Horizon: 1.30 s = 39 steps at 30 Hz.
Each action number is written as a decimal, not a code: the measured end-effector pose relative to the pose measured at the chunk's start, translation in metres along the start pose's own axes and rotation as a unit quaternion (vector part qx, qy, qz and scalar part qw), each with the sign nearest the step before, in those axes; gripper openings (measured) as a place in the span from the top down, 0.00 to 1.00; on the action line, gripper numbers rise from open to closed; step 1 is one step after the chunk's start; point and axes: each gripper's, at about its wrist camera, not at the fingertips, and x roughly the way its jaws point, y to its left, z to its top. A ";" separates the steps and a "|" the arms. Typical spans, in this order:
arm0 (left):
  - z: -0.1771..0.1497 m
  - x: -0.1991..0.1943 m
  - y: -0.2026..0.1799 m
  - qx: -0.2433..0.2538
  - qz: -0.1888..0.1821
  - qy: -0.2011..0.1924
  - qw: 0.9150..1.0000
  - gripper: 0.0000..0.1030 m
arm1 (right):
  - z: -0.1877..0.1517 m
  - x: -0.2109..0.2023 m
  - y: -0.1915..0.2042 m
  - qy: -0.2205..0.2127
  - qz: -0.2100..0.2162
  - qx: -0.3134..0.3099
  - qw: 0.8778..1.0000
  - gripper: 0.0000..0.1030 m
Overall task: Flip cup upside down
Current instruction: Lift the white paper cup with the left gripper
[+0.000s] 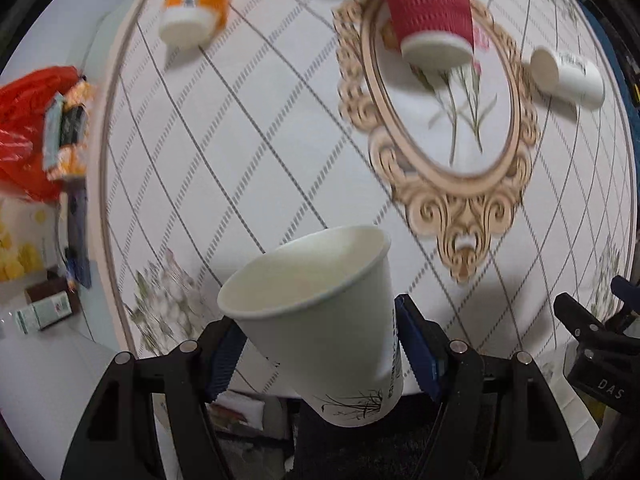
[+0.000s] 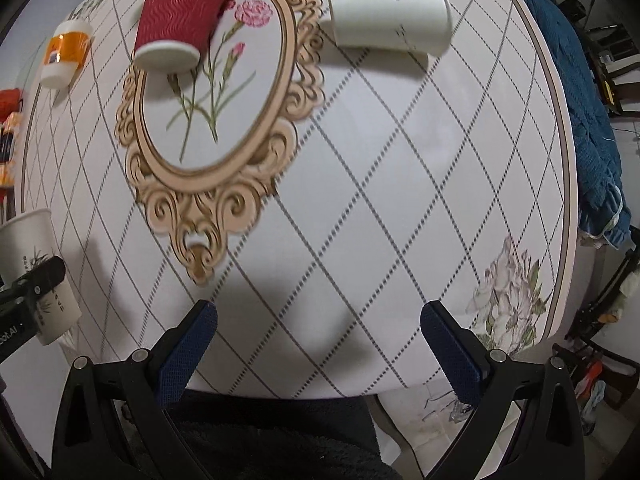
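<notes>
two blue pads [image 1: 418, 354] of the left gripper [image 1: 320, 354] clamping the white cup [image 1: 320, 316] mid-wall above the table [image 1: 280, 152], mouth tilting up and away, right gripper [image 2: 319, 354] idling spread apart nearby.

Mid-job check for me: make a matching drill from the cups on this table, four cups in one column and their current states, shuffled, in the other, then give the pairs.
Things
1. White paper cup with black grass print
2. Red ribbed paper cup
3. Orange-banded white cup
4. Plain white paper cup with small dark print

States
A. Lying on its side on the table, right of the oval frame print
B. Standing mouth-down at the far left
C. Held tilted, mouth open, between the left gripper fingers
D. Standing mouth-down on the oval frame print

Pairs: 1-C, 2-D, 3-B, 4-A
</notes>
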 end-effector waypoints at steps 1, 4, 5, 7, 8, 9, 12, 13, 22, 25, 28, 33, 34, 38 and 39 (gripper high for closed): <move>0.000 0.007 -0.001 0.000 -0.005 0.011 1.000 0.32 | -0.007 0.002 -0.001 0.000 -0.001 -0.004 1.000 0.00; 0.003 0.025 -0.006 0.009 -0.008 0.038 0.999 0.32 | -0.019 0.011 -0.007 0.003 -0.004 -0.013 1.000 0.00; 0.005 0.031 -0.007 0.011 -0.006 0.045 0.999 0.32 | -0.021 0.014 -0.008 0.004 -0.007 -0.016 1.000 0.00; 0.010 0.040 -0.011 0.020 0.003 0.054 0.998 0.32 | -0.024 0.019 -0.010 0.008 -0.011 -0.018 1.000 0.00; 0.013 0.043 -0.013 0.021 0.007 0.056 0.998 0.32 | -0.025 0.022 -0.012 0.012 -0.012 -0.017 1.000 0.00; 0.015 0.045 -0.014 0.022 0.008 0.057 0.998 0.32 | -0.025 0.025 -0.013 0.014 -0.014 -0.016 1.000 0.00; 0.027 0.051 -0.017 0.029 0.009 0.056 0.998 0.32 | -0.028 0.034 -0.018 0.021 -0.020 -0.011 1.000 0.00; 0.031 0.053 -0.018 0.034 0.011 0.055 0.998 0.32 | -0.029 0.036 -0.019 0.023 -0.021 -0.007 0.999 0.00; 0.053 0.062 -0.037 0.081 0.031 0.052 0.995 0.32 | -0.028 0.051 -0.042 0.032 -0.030 0.027 0.999 0.00; 0.060 0.064 -0.036 0.078 0.026 0.054 0.995 0.32 | -0.027 0.054 -0.045 0.034 -0.030 0.031 0.998 0.00; 0.068 0.067 -0.033 0.074 0.018 0.057 0.995 0.32 | -0.025 0.057 -0.045 0.036 -0.030 0.033 0.998 0.00; 0.074 0.071 -0.026 0.057 0.007 0.065 0.996 0.28 | -0.024 0.057 -0.039 0.037 -0.027 0.037 0.998 0.00; 0.074 0.071 -0.022 0.053 0.003 0.065 0.996 0.22 | -0.023 0.056 -0.035 0.038 -0.028 0.036 0.998 0.00; 0.075 0.068 -0.012 0.042 -0.008 0.066 0.997 0.16 | -0.022 0.054 -0.027 0.037 -0.028 0.035 0.998 0.00; 0.075 0.068 -0.010 0.040 -0.009 0.066 0.997 0.16 | -0.022 0.054 -0.025 0.036 -0.028 0.035 0.998 0.00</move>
